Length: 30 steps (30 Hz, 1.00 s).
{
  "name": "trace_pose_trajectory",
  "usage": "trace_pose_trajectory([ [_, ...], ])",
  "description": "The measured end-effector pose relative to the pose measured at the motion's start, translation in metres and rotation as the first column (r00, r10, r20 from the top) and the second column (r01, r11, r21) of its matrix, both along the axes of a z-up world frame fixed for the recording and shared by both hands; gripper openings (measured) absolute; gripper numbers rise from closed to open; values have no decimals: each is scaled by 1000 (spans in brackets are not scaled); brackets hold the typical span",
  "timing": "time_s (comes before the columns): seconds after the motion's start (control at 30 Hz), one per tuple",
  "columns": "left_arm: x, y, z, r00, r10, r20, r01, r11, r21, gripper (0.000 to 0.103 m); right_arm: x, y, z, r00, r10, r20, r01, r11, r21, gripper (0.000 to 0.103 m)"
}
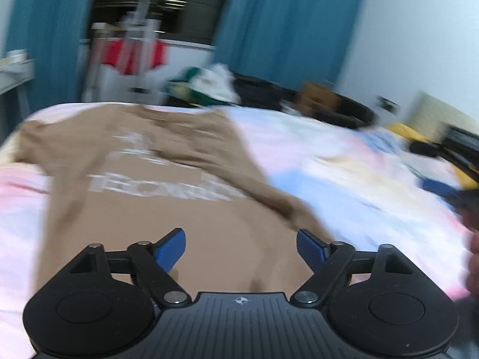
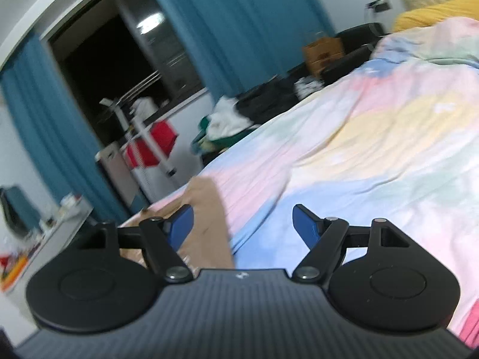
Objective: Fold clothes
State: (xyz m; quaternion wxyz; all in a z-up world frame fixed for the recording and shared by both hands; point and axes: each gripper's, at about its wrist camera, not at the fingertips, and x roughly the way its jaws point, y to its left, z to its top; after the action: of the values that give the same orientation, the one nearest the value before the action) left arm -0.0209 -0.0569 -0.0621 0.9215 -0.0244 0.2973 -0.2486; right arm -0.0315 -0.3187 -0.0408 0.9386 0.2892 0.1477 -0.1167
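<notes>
Left claw (image 1: pixel 241 248) view only: shirt (image 1: pixel 167 209) lettering.

Pastel bedspread (image 1: pixel 329 161), teal curtains (image 1: pixel 287 30), cardboard box (image 2: pixel 321 51) beyond.

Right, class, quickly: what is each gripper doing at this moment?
Left gripper: open, empty, above the tan shirt.
Right gripper: open, empty, over the bed cover.

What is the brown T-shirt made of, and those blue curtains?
The tan brown T-shirt with white lettering looks like soft matte knit, probably cotton: it drapes and wrinkles on the pastel bedspread. The teal blue curtains look like thick woven fabric, hanging in long folds.
</notes>
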Motion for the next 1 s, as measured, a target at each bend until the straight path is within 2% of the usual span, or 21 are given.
trace_pose_trajectory([
  [0.07,-14,-27,-5,997,-76,-24,76,997,0,79,3,-9,-5,1000,-15,-3,15,1000,18,75],
  [0.17,-29,-60,-22,981,-171,-92,171,985,-14,71,7,-21,-12,1000,-26,-10,26,999,44,75],
  [0.23,-34,-79,-36,971,-201,-127,206,978,28,69,8,-23,-16,1000,-22,-15,22,998,53,75],
  [0.3,-35,-92,-51,968,-198,-156,211,974,77,59,9,-26,-19,1000,-18,-21,19,998,63,75],
  [0.33,-34,-93,-58,964,-193,-182,211,974,81,45,9,-27,-21,1000,-16,-24,17,998,68,75],
  [0.37,-32,-93,-63,961,-188,-205,208,975,81,25,9,-29,-22,1000,-14,-26,16,997,72,75],
  [0.43,-30,-85,-65,956,-185,-229,202,978,54,12,10,-31,-26,999,-10,-32,13,997,82,75],
  [0.57,-21,-47,-48,944,-188,-270,173,982,-76,6,11,-30,-26,999,11,-39,-8,996,94,76],
  [0.73,-5,16,-35,908,-158,-387,75,973,-220,3,18,-20,-27,995,62,-77,-56,996,75,76],
  [0.83,3,46,-43,881,-91,-465,-7,979,-205,0,25,-9,-28,988,109,-114,-103,993,60,75],
  [0.9,4,58,-52,872,-49,-487,-39,985,-168,0,31,-2,-30,978,154,-139,-146,987,63,75],
  [1.0,8,69,-59,869,-39,-493,-58,982,-179,0,37,5,-34,963,211,-168,-197,976,96,75],
])
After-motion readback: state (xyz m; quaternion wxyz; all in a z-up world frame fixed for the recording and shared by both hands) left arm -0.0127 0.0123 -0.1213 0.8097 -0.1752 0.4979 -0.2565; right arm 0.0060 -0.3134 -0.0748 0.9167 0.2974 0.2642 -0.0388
